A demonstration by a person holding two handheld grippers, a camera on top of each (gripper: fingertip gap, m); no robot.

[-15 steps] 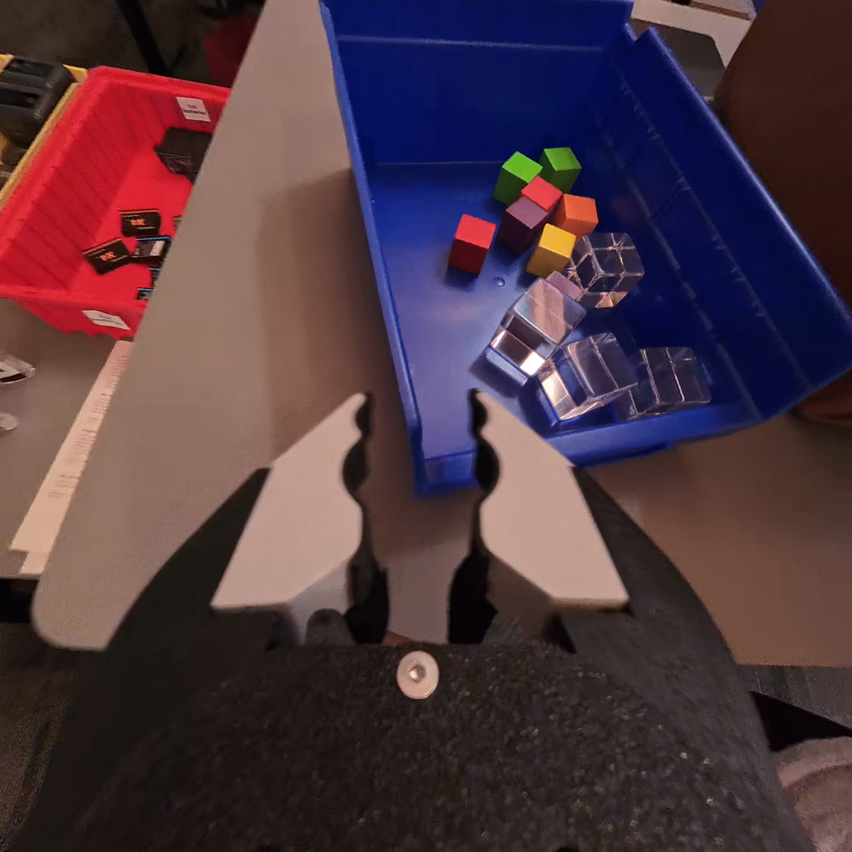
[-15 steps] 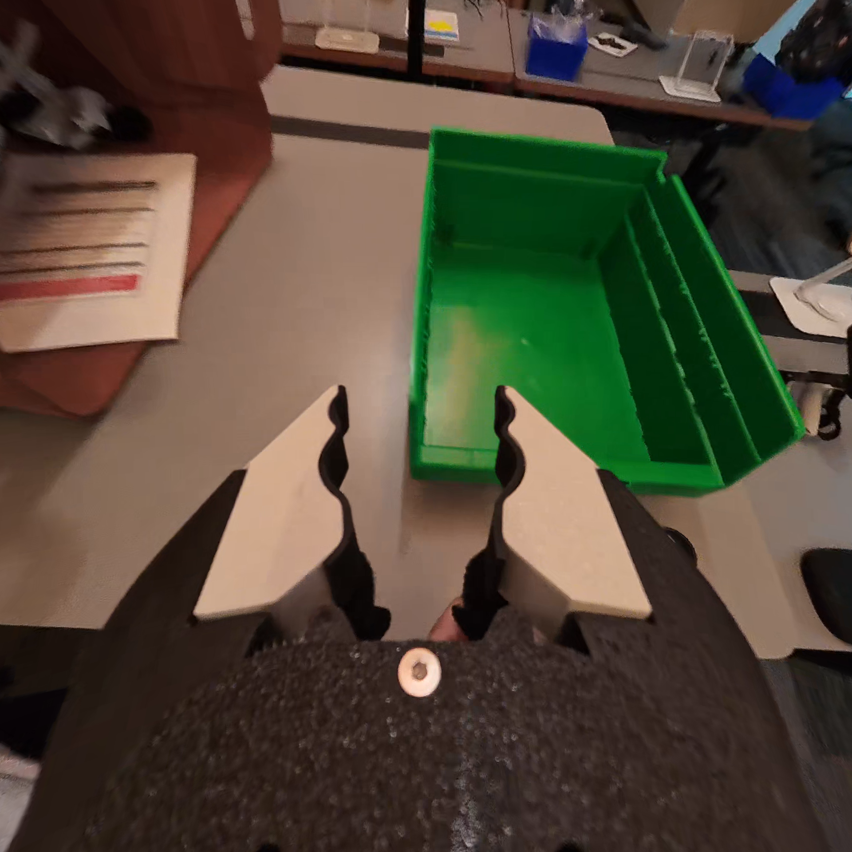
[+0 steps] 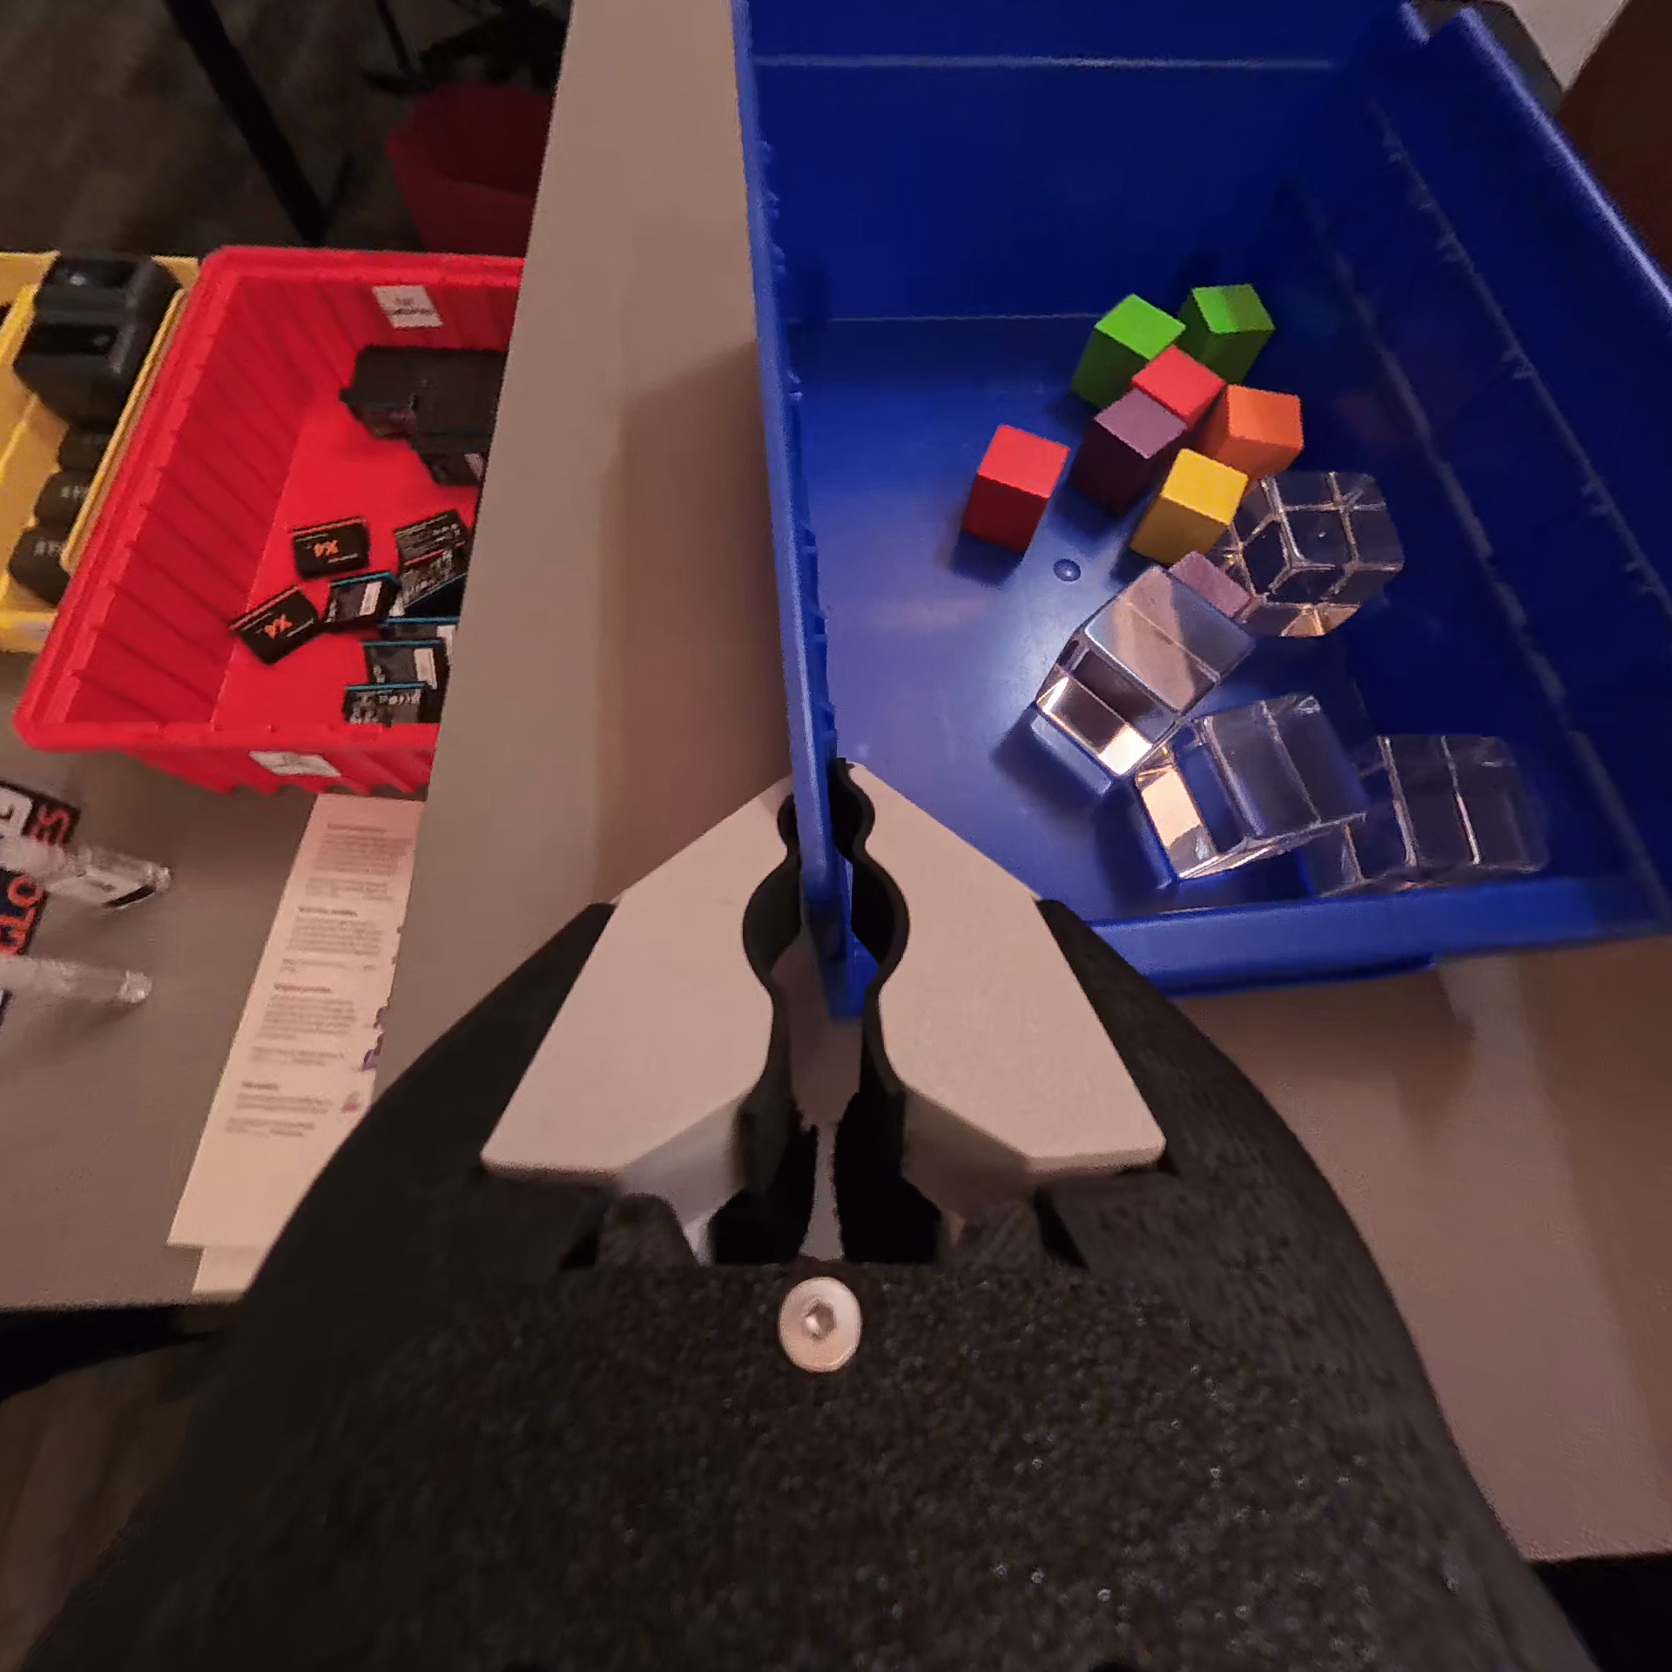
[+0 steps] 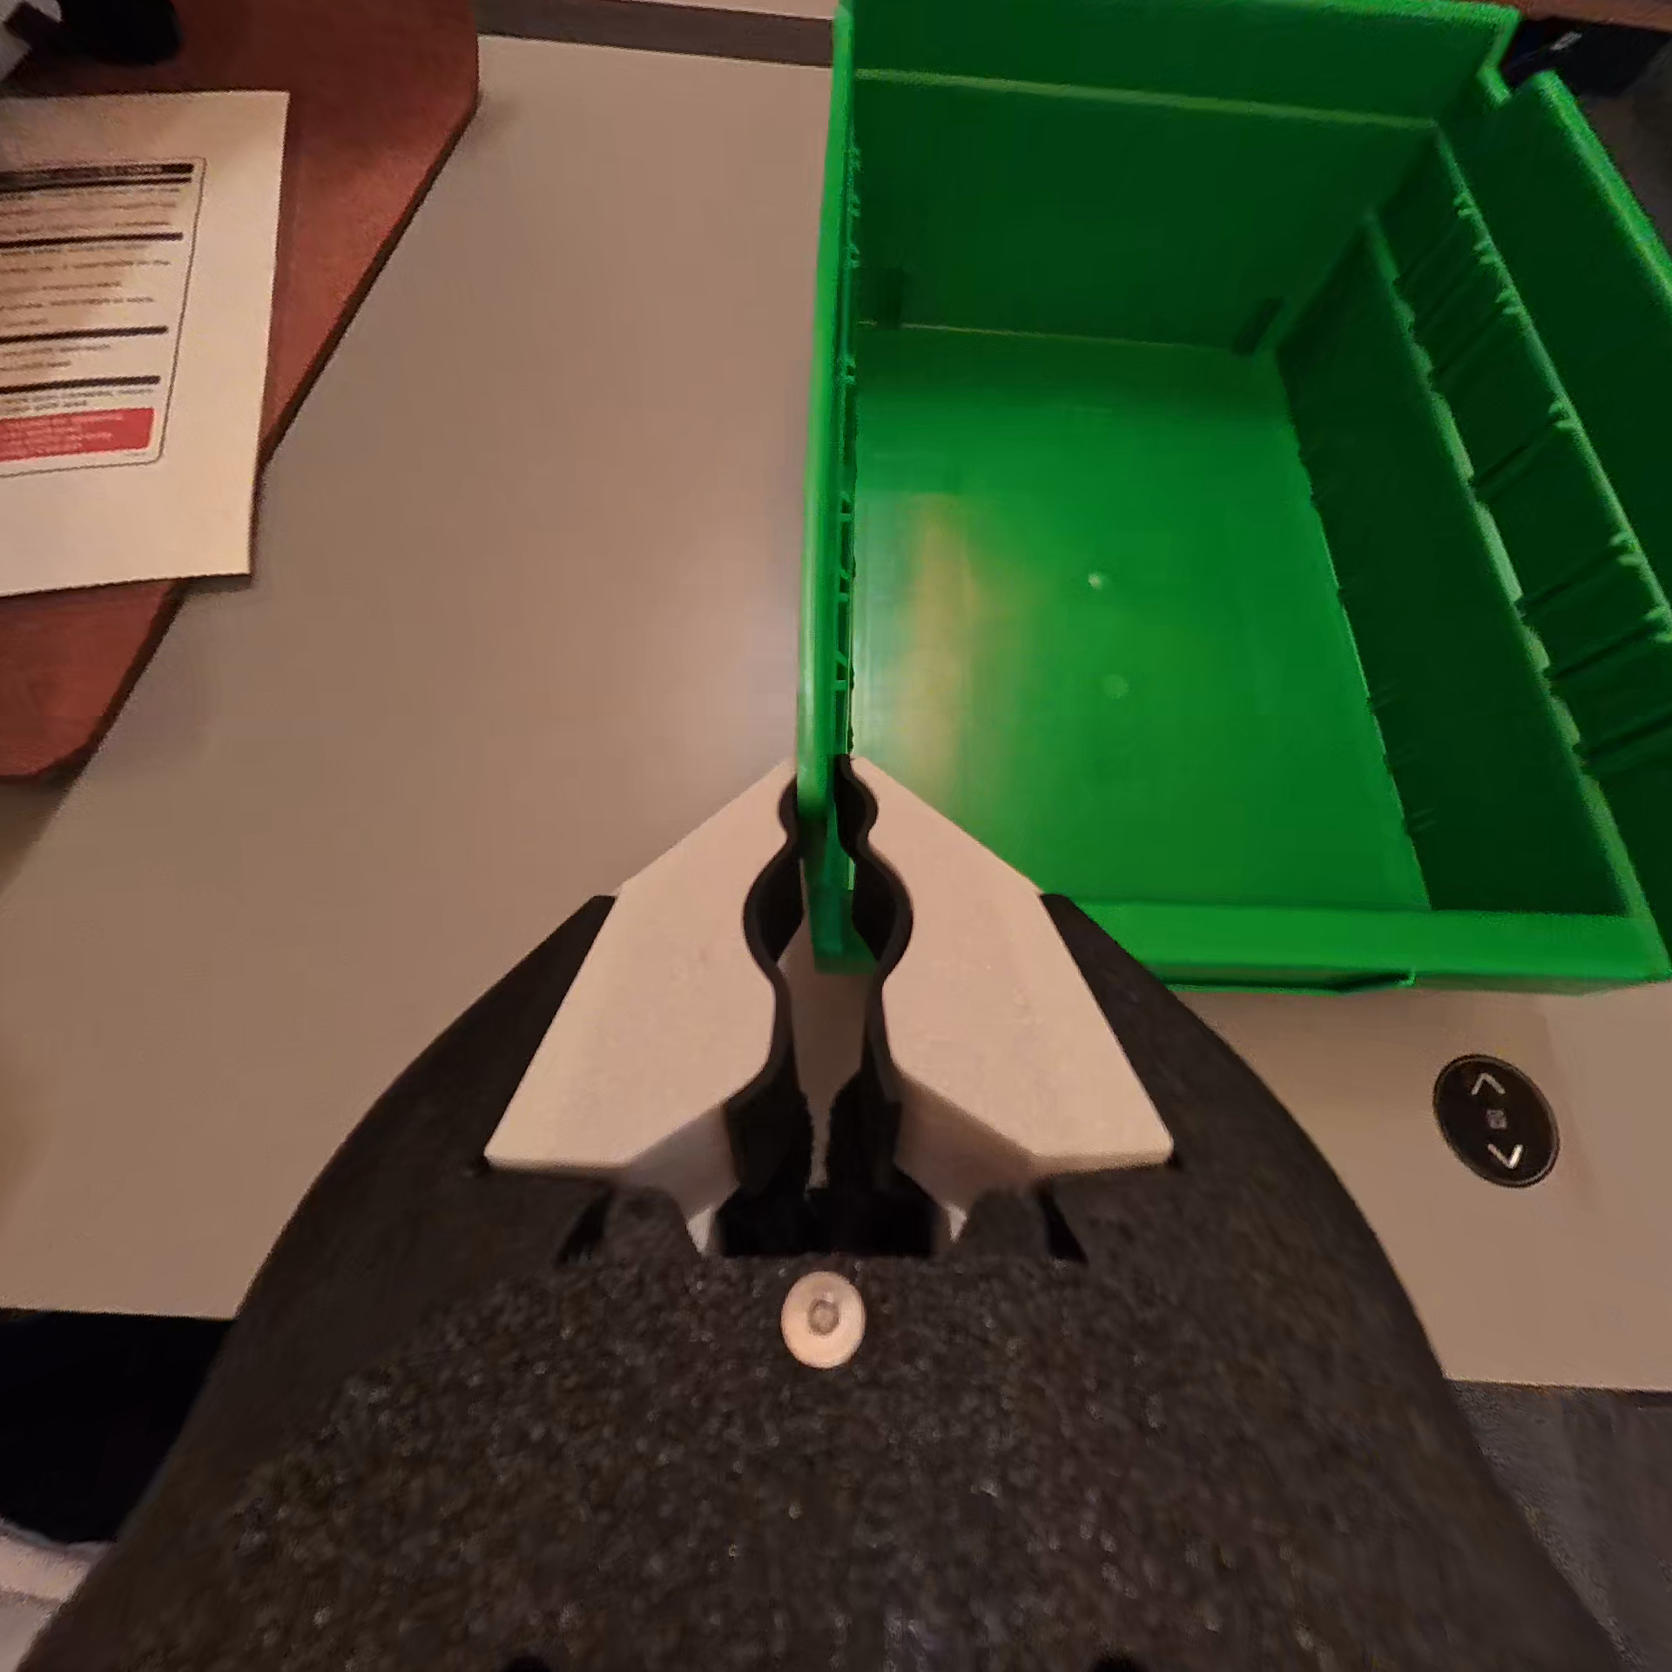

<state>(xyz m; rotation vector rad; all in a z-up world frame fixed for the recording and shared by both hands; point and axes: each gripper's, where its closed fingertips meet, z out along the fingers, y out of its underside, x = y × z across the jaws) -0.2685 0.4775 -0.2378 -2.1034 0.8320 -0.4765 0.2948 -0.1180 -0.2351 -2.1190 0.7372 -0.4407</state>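
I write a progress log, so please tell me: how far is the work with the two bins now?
Done: both grips are made. In hand: left tongs shut on the blue bin's side wall, right tongs on the green bin's side wall. Left: every cube lies in the blue bin; none in the green one.

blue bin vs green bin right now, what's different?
Colour: one blue bin, one green bin. Contents: the blue bin holds small coloured cubes and clear cubes; the green bin's floor shows nothing in it. Holder: the left gripper is shut on the blue bin's near left wall, the right gripper on the green bin's. Shared: same open rectangular shape, ribbed right wall, both on grey tables.
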